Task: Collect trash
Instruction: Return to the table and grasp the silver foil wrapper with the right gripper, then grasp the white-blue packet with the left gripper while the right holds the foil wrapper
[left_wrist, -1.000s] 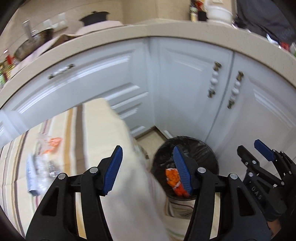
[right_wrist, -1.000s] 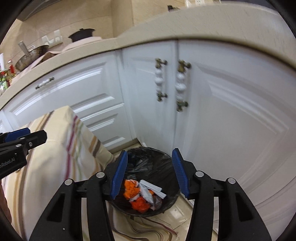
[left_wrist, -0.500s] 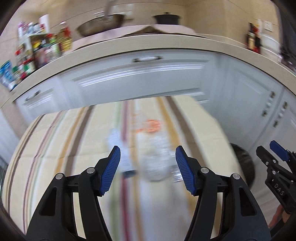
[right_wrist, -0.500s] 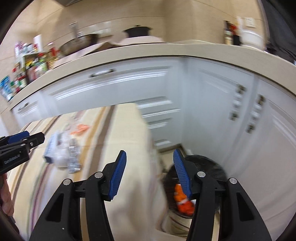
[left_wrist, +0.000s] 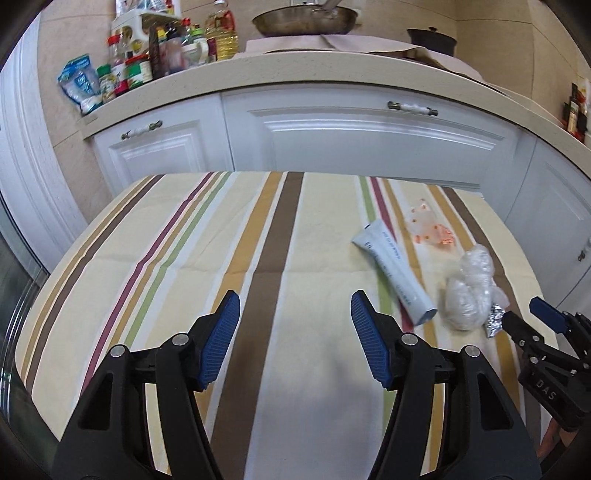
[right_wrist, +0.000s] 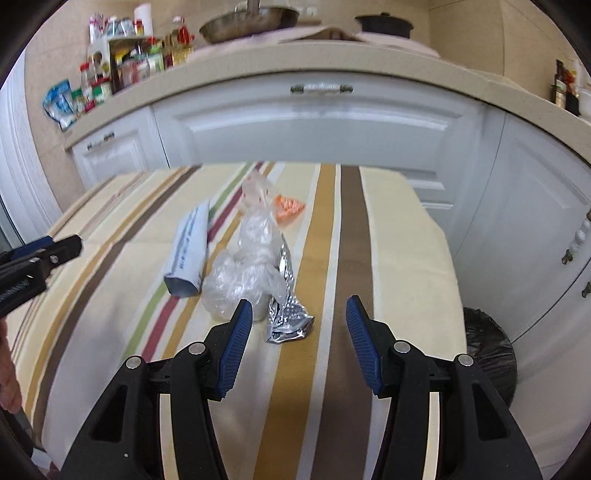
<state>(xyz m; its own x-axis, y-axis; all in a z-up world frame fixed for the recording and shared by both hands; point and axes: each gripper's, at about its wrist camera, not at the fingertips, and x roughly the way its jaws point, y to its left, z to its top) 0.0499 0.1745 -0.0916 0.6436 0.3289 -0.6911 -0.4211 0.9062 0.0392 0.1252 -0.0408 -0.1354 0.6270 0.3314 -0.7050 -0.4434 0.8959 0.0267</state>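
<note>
On the striped tablecloth (left_wrist: 184, 258) lie a white squeeze tube (left_wrist: 393, 267), a clear wrapper with orange print (left_wrist: 430, 229), a crumpled clear plastic bag (left_wrist: 469, 291) and a silver foil wrapper (left_wrist: 493, 321). My left gripper (left_wrist: 295, 310) hangs open over bare cloth, left of the trash. In the right wrist view the tube (right_wrist: 190, 247), the plastic bag (right_wrist: 251, 262), the foil wrapper (right_wrist: 286, 314) and the orange-printed wrapper (right_wrist: 286, 208) lie just ahead of my right gripper (right_wrist: 299, 315), which is open with nothing between its pads. The foil sits just beyond the gap, near the left pad.
A black-lined trash bin (right_wrist: 487, 354) stands on the floor at the table's right edge. White cabinets (left_wrist: 351, 136) and a beige counter (left_wrist: 295, 74) with bottles and a pan run behind. The left gripper's tip (right_wrist: 40, 254) shows at the left edge.
Both grippers swung left, away from the trash bin by the cabinets, and now face the table with the trash on it. Both stay empty.
</note>
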